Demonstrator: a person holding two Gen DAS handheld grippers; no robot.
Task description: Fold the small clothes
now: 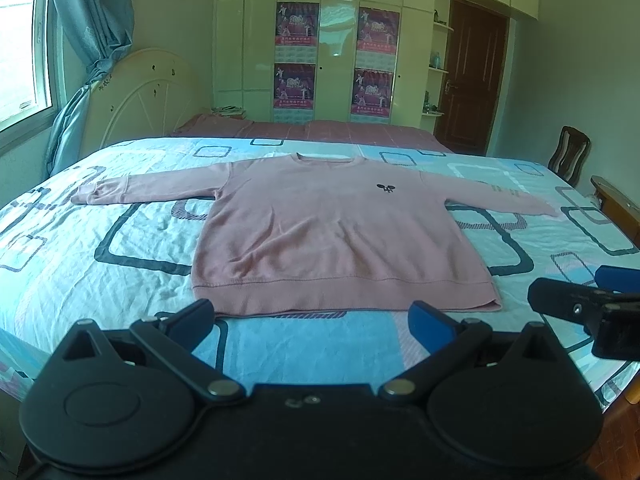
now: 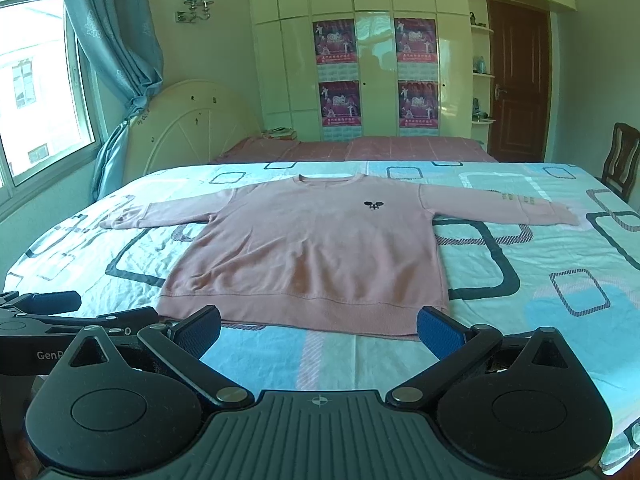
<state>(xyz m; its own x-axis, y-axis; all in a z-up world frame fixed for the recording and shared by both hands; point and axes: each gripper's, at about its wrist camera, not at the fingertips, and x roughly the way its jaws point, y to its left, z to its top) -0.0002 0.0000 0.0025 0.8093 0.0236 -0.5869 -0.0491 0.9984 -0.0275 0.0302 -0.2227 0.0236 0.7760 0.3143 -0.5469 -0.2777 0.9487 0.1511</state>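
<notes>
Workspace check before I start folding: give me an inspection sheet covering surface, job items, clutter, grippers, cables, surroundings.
Surface: bed with a patterned blue and white sheet, lightly wrinkled.
Job's things: one pink sweatshirt lying flat, front up, both sleeves spread out to the sides, hem nearest the grippers; no fold made yet.
Clutter: nothing seen on the sheet around the garment.
Grippers: left gripper open, held short of the hem, empty; right gripper open, at the hem edge, empty.
Cables: nothing seen.
Surroundings: window with blue curtain on the left, cream headboard, wardrobe with posters, brown door, wooden chair on the right.
</notes>
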